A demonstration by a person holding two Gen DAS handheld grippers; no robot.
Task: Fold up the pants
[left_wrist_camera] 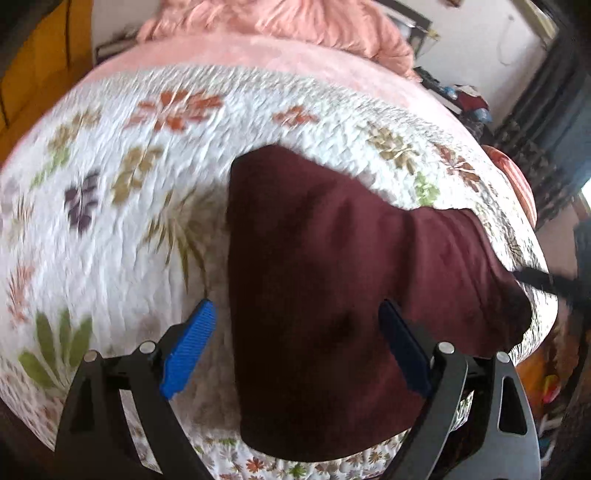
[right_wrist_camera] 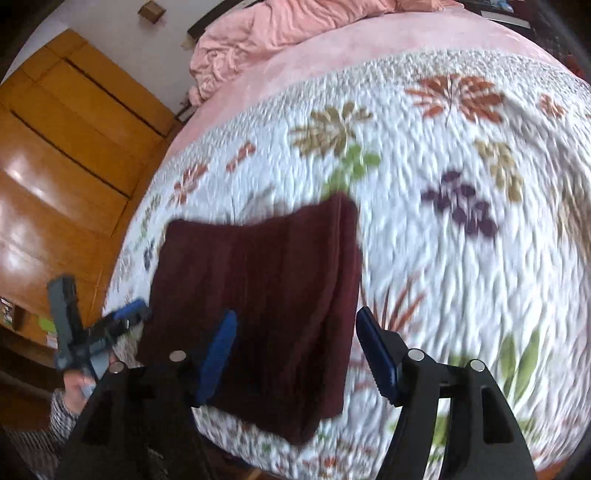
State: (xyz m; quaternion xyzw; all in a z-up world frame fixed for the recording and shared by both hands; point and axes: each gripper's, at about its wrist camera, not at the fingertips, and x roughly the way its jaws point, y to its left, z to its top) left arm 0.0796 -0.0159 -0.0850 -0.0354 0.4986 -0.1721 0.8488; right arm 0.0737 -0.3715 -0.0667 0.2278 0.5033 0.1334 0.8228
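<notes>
Nearest you, both tools stand wide and hold nothing: left gripper and right gripper straddle the folded maroon pants, which lie flat at the floral quilt's near edge, apparently released; beyond, pink bedding.

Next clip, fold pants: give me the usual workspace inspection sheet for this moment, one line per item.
Surface: bed with a white floral quilt, pink blanket beyond it.
Job's things: maroon pants, folded into a compact stack near the bed's edge.
Clutter: bunched pink bedding at the far end.
Grippers: left gripper open above the pants, holding nothing; right gripper open, empty.
Cables: nothing seen.
Surroundings: wooden wardrobe beside the bed; frames are motion-blurred.
</notes>
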